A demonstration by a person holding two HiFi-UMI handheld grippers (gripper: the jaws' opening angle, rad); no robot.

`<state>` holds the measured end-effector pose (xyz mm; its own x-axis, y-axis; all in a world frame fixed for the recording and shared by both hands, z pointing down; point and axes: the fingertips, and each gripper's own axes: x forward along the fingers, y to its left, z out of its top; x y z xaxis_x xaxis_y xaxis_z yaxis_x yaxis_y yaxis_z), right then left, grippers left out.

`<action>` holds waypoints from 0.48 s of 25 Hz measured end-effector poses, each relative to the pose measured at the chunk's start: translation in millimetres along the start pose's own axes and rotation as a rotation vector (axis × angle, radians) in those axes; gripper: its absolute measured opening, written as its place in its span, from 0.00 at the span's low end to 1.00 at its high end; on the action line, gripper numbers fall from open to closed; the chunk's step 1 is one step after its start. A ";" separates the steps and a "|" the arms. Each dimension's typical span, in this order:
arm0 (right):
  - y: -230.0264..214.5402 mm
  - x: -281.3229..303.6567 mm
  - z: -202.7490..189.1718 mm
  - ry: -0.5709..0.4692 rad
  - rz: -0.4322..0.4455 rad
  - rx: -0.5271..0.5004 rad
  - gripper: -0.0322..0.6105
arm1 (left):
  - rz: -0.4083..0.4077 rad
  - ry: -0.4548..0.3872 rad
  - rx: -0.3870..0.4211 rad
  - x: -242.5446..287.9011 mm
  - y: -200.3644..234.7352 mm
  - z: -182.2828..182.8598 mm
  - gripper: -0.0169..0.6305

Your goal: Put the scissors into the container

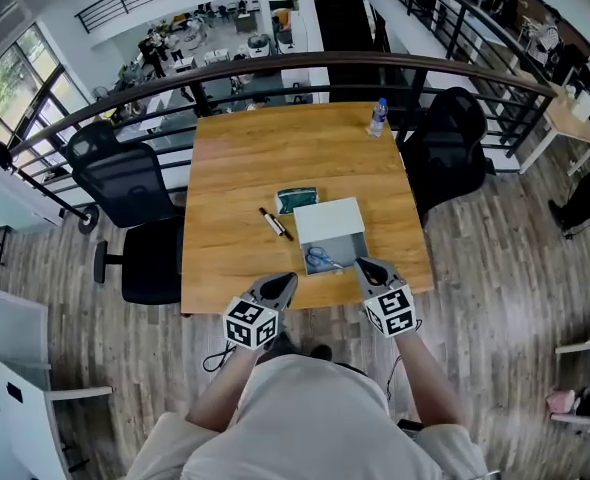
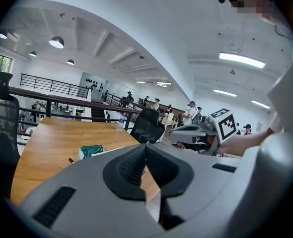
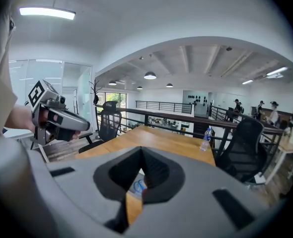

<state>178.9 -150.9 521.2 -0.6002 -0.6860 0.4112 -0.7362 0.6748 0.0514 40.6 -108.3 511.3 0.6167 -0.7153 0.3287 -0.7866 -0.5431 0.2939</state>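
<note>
The scissors [image 1: 322, 259], blue-handled, lie inside the open white container [image 1: 347, 249] near the table's [image 1: 275, 158] front edge. In the right gripper view their blue loops [image 3: 138, 186] show low down behind the jaws. The container's lid [image 1: 327, 220] lies flat on the far side of the open compartment.

The right gripper [image 1: 364, 265] hovers at the container's front right corner, jaws pressed together with nothing between them [image 3: 141, 151]. The left gripper [image 1: 286, 281] sits over the table edge just left of the container, well apart from the scissors, its jaws likewise closed on nothing [image 2: 145, 148]. Each gripper is held in a hand, with the marker cubes towards the person.

A green packet [image 1: 297, 199] lies just beyond the lid, and a pen [image 1: 274, 224] lies slantwise to the lid's left. A bottle [image 1: 377, 118] stands upright near the far right corner. Black chairs [image 1: 125, 183] stand on the left and right of the table
</note>
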 end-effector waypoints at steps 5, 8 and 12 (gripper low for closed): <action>6.0 -8.6 35.3 -0.072 -0.027 0.007 0.05 | 0.014 -0.064 0.028 -23.1 13.9 29.2 0.01; 5.0 -15.5 59.1 -0.118 -0.065 0.020 0.05 | 0.010 -0.103 0.044 -36.4 21.8 51.2 0.01; 2.9 -24.4 84.6 -0.176 -0.130 0.045 0.05 | -0.008 -0.133 0.075 -53.7 31.1 73.4 0.01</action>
<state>165.0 -155.2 434.3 -0.5417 -0.8060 0.2383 -0.8218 0.5675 0.0511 -19.3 -119.0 437.0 0.6169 -0.7603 0.2032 -0.7851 -0.5766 0.2263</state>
